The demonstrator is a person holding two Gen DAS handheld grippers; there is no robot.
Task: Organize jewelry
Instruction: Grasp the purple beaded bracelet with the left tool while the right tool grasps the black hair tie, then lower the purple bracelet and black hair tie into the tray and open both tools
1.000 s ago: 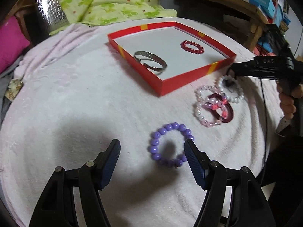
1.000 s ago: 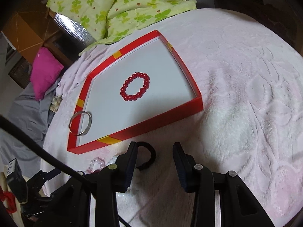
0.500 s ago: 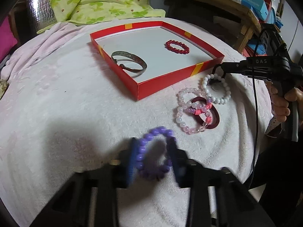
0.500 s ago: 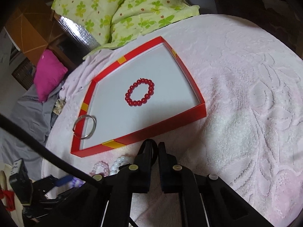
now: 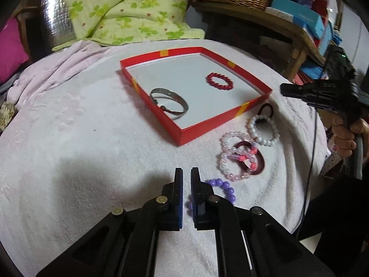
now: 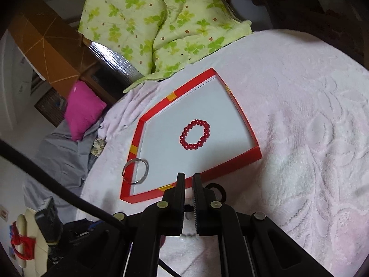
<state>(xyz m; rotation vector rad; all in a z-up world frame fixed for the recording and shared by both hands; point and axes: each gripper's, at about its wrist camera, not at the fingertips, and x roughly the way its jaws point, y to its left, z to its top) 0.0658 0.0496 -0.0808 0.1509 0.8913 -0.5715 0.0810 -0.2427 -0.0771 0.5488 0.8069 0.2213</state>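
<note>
Bed: a pale pink textured blanket [image 5: 76,138] covers the bed and fills most of both views; a light green clover-print quilt [image 5: 129,11] lies bunched at the top.
Tray: a shallow red cardboard box lid with a white floor and yellow tape strips [image 5: 221,121], upper centre of the left wrist view, centre of the right wrist view [image 6: 230,164].
In the tray: an engraved silver metal bangle [image 5: 169,102] by the near left wall; a red round-bead bracelet [image 5: 219,81] towards the far right corner.
Outside the tray: right of centre on the blanket, a white pearl-bead bracelet [image 5: 264,130], a dark red hair tie [image 5: 258,161], and pale pink bead bracelets [image 5: 231,159] overlapping it.
Left tongs [image 5: 186,175]: bottom centre, closed on a purple round-bead bracelet [image 5: 224,188], whose loop shows to the right of the fingers.
Right tongs [image 6: 188,180]: bottom centre, closed on a black hair tie [image 6: 219,190], whose loop shows just right of the fingers, before the tray's near wall.
Writing: a blue box [image 5: 299,15] on the wooden shelf, upper right, reads "FASHION".
</note>
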